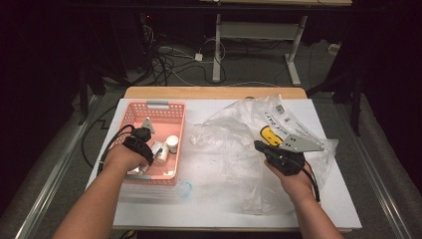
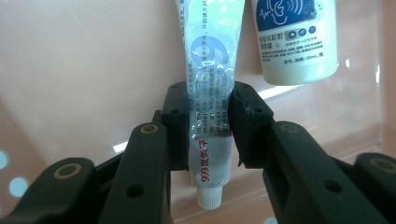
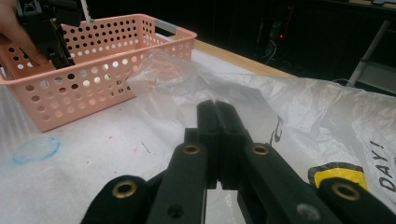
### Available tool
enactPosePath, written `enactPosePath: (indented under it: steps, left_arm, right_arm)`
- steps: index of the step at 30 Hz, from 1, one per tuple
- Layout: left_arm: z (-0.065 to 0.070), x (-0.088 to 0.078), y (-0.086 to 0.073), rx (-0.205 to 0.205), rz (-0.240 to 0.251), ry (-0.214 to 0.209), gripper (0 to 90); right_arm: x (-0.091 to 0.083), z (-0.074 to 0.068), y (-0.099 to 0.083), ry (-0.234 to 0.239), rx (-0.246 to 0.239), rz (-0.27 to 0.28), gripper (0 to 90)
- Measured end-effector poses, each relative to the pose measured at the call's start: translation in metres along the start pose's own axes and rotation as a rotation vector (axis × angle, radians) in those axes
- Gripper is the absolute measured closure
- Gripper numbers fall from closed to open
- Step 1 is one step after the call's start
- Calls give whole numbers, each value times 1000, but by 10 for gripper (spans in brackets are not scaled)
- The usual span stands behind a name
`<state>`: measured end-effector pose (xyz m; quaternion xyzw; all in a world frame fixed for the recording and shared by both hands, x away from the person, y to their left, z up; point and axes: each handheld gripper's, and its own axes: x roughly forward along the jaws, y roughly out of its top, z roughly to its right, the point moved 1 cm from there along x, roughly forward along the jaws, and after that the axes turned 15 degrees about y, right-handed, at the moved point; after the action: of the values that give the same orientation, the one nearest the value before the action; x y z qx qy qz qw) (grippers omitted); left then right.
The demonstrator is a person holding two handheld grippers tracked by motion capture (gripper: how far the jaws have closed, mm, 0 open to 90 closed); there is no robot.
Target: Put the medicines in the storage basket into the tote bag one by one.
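Lying tube between left jaws

The left tongs pinch a white ointment tube between both jaws, its cap pointing back toward them. Ahead and right lies a white bottle on the pink basket floor.

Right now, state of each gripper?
Left gripper: shut on the ointment tube, inside the pink basket.
Right gripper: shut on the clear plastic bag.

Tangled cables on floor behind table.
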<state>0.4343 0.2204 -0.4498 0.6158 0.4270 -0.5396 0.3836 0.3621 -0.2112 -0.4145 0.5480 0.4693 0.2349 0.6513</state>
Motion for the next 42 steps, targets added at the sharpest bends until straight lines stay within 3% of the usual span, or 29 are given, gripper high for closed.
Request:
enactPosePath:
  steps: [7,9,15,25,40,42]
  left_arm:
    - [-2,-5,-6,-16,50,-23,681]
    - [-1,-7,-8,-19,77,-1,681]
    - [-2,-10,-16,-31,128,-27,682]
    - [2,-21,-29,-13,279,-60,681]
    - [5,-31,-50,-36,504,-100,681]
    - [8,-32,-54,-23,557,-57,681]
  right_arm:
    - [0,0,0,-2,4,0,900]
    - [0,0,0,-3,2,0,900]
    - [0,0,0,1,-4,1,900]
    - [-1,0,0,1,-3,2,900]
    - [-1,0,-1,-2,-1,-2,900]
    - [-2,0,-1,-1,-3,0,900]
